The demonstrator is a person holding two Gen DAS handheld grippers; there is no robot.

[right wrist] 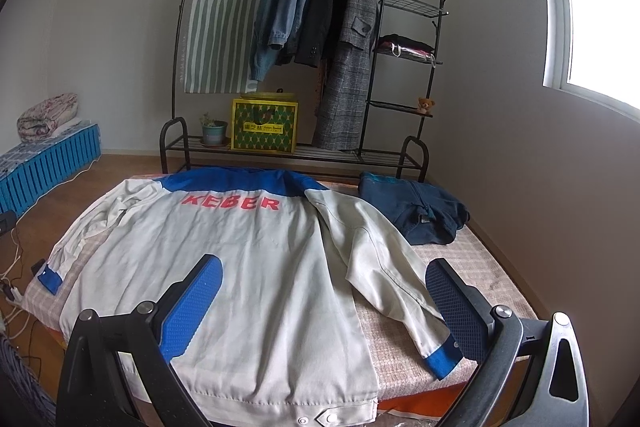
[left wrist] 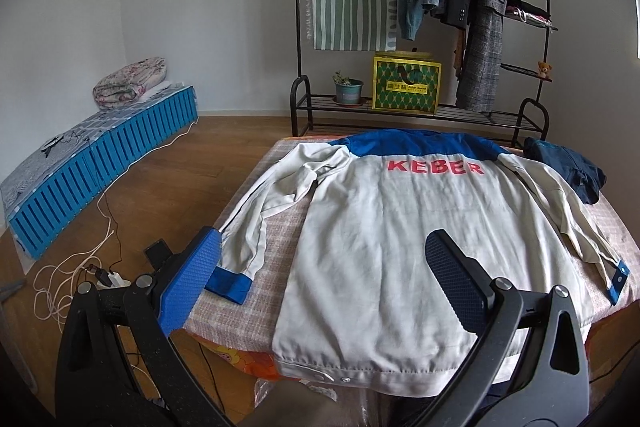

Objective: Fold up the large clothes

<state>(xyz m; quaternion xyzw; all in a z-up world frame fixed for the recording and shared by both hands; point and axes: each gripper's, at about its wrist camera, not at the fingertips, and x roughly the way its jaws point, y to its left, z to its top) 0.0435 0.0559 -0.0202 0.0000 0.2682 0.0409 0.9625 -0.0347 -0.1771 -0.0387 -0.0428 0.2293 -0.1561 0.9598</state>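
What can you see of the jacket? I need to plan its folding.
The jacket lies flat, back up, on the table: thin off-white cloth, creased, blue yoke with red KEBER lettering, blue cuffs, snaps along the hem nearest the cameras. Both sleeves are spread outward, the left one bunched near the shoulder. Both open grippers hover above it, touching nothing. The folded dark garment lies beside its right shoulder.

A home bedroom: a black metal clothes rack point(right wrist: 304, 39) hung with coats stands at the top centre against a white wall, a folded floral quilt point(left wrist: 130, 81) rests on a low blue-sided mattress point(left wrist: 100, 163) at left, above a brown wooden floor point(left wrist: 168, 187).
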